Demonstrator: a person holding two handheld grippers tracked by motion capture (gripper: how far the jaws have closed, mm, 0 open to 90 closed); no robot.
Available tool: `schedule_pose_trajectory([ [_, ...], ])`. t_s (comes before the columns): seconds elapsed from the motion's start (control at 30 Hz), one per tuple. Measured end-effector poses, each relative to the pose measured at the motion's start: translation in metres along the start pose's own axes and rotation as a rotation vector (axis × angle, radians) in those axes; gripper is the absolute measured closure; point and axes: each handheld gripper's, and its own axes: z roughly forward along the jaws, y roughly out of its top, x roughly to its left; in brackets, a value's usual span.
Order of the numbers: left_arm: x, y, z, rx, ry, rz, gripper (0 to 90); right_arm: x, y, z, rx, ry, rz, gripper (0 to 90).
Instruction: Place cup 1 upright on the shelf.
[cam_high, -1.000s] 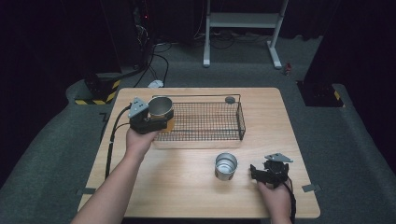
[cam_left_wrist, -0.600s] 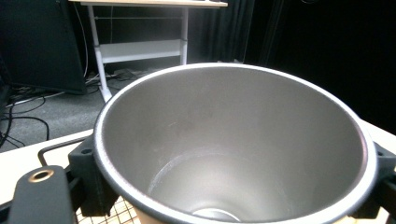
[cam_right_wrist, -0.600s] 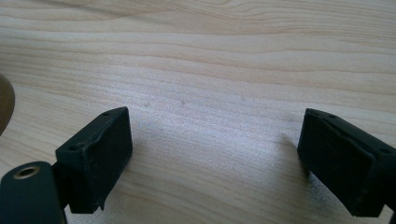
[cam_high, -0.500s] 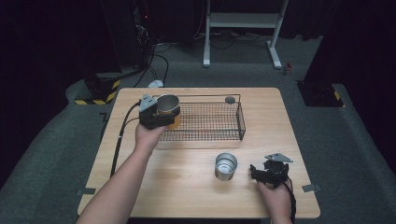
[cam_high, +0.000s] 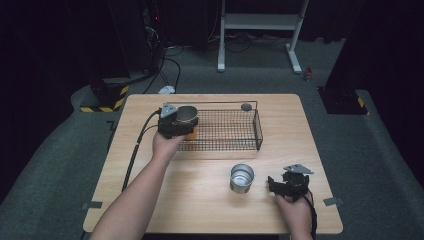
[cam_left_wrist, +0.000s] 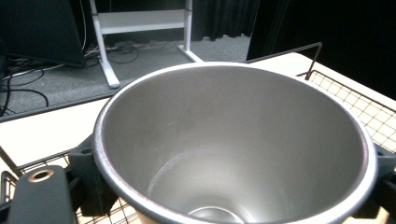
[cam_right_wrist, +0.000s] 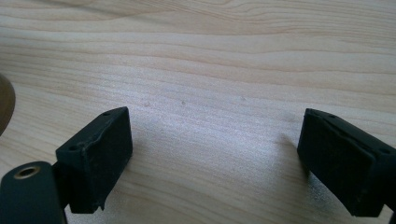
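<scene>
My left gripper (cam_high: 181, 125) is shut on a steel cup (cam_high: 187, 116) and holds it over the left end of the black wire basket (cam_high: 235, 142). In the left gripper view the cup (cam_left_wrist: 233, 140) gapes upward, its jaws pressed on either side of the rim, with basket mesh (cam_left_wrist: 369, 112) behind it. A second steel cup (cam_high: 242, 178) stands upright on the wooden table (cam_high: 200, 200). Just right of it my right gripper (cam_high: 276, 184) rests low on the table, open, its fingers (cam_right_wrist: 95, 156) wide apart over bare wood.
A small dark round thing (cam_high: 246, 106) lies on the table behind the basket's far rim. The left gripper's cable (cam_high: 136, 150) trails down the table's left side. A white-legged stand (cam_high: 260, 22) and cables are on the floor beyond.
My left gripper has carried the cup rightward, from the basket's left edge to over its left end. The right gripper and the standing cup have stayed put.
</scene>
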Motion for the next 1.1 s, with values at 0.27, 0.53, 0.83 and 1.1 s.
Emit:
schedule_pose_trajectory([
  [0.27,0.003,-0.008,0.01,0.062,0.017,-0.027,13.8,0.0,0.0,0.0,0.0,0.0,0.0,10.1],
  [0.53,0.003,-0.012,0.013,0.085,0.061,0.015,13.8,0.0,0.0,0.0,0.0,0.0,0.0,10.1],
  [0.83,0.004,-0.017,0.019,0.125,0.073,0.031,13.7,0.0,0.0,0.0,0.0,0.0,0.0,10.1],
  [1.1,0.002,-0.022,0.023,0.157,0.084,0.049,13.7,0.0,0.0,0.0,0.0,0.002,-0.002,10.3],
])
